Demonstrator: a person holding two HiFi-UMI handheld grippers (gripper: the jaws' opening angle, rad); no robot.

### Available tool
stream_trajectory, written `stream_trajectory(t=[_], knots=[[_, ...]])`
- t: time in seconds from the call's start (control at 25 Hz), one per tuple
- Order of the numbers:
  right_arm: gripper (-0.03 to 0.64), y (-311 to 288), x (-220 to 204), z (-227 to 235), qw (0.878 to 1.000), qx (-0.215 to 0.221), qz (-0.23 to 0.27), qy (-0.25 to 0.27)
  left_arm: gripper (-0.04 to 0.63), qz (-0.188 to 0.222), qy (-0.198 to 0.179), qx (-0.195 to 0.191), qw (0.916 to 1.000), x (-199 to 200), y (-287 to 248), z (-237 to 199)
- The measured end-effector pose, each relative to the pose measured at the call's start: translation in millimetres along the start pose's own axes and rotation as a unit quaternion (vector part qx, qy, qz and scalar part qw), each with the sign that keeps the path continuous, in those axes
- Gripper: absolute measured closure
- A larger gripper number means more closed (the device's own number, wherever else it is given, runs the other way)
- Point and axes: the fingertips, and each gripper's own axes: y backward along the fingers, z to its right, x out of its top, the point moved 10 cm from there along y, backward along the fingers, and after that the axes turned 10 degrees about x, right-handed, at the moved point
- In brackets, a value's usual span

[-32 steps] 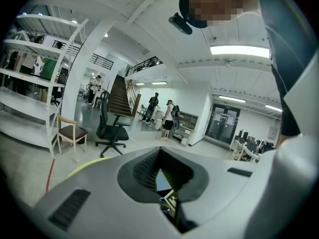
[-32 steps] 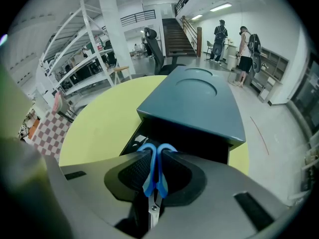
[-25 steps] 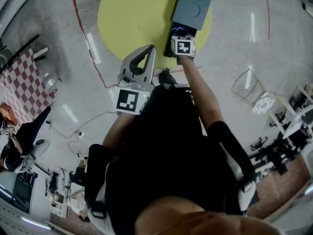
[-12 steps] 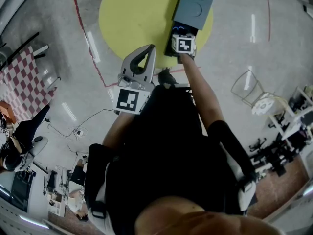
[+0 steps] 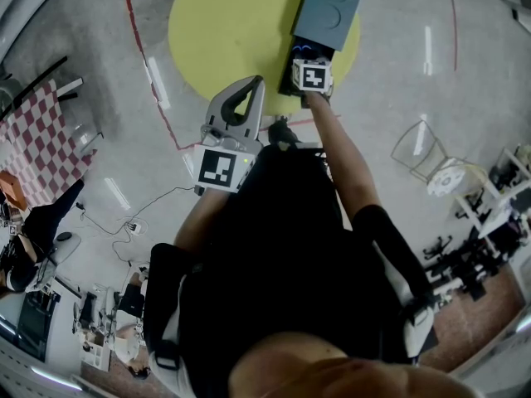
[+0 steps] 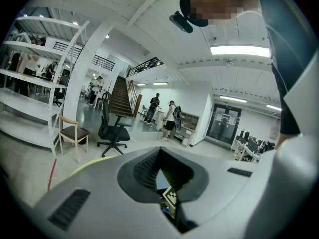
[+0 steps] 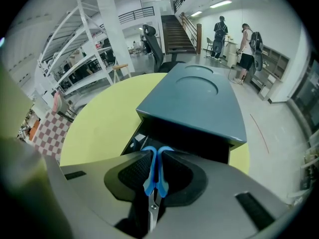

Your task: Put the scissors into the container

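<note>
The right hand-held gripper [image 7: 155, 153] was clamped on the blue-handled scissors [image 7: 155, 176]. The closed handles stood upright between its ridged pads, their loops pointing toward the container [image 7: 199, 101] and the steel blades pointing away from it. The container was a slate-blue box with two round recesses in its flat lid and a dark open front below the lid. It sat on a round yellow tabletop [image 7: 99, 126], which spread out mostly to the container's left. The scissors' loops were right at the dark opening, though whether they had crossed its edge could not be made out. The left hand-held gripper [image 6: 160, 156] was held back from the container, nearer the person's body than the right one. Its jaws were drawn together at the tips with nothing between them. A red line [image 5: 141, 52] curved over the grey floor to the container's left, beyond the tabletop's edge. A red-and-white checkered cloth [image 5: 37, 143] lay well apart from the container on that same side.
</note>
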Motion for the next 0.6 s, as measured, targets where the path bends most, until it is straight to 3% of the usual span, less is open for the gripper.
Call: stream_trajectory(t=[0.6], knots=[[0.569, 68, 11, -9, 0.994, 0.027, 0.101, -0.003, 0.609, 0.035, -0.013, -0.001, 0.9993, 7, 25, 19]])
